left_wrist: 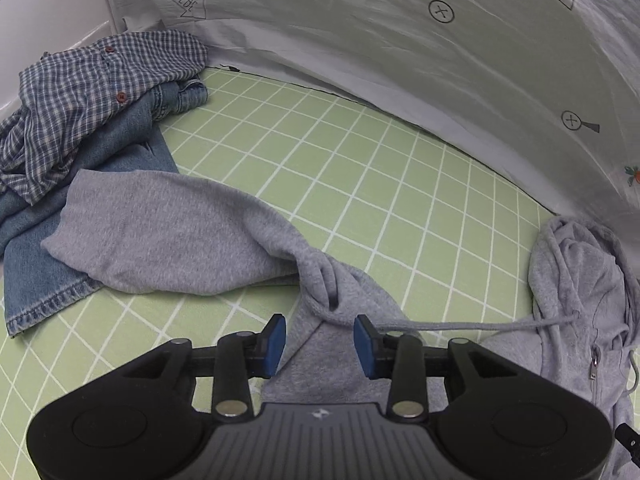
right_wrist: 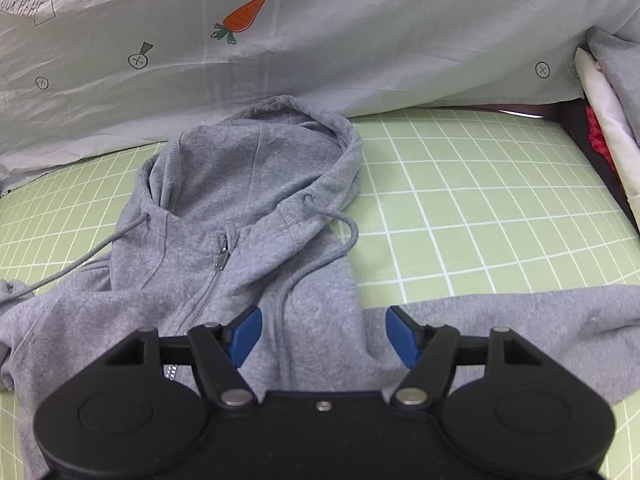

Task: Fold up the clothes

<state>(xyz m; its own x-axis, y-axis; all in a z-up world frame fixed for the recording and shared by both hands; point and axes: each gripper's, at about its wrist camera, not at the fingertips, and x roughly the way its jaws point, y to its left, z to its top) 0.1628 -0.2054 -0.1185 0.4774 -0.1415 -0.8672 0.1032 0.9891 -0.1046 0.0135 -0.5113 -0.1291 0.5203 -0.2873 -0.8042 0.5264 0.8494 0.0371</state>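
A grey zip hoodie [right_wrist: 240, 200] lies front up on the green checked sheet [right_wrist: 480, 200], hood toward the back. In the left wrist view its one sleeve [left_wrist: 168, 232] stretches left over the jeans, and the hood [left_wrist: 572, 280] lies at the right. My left gripper [left_wrist: 321, 344] is shut on a bunched fold of the hoodie near that sleeve's shoulder, and the cloth gathers up toward the blue pads [left_wrist: 276, 344]. A drawstring [left_wrist: 460, 325] runs across just behind it. My right gripper [right_wrist: 324, 336] stands open over the hoodie's other shoulder, its pads clear of the cloth.
A blue checked shirt [left_wrist: 92, 92] lies heaped on folded jeans [left_wrist: 48, 264] at the left. A grey printed cover [right_wrist: 360, 52] rises behind the sheet. White, red and grey clothes [right_wrist: 608, 120] are piled at the far right edge.
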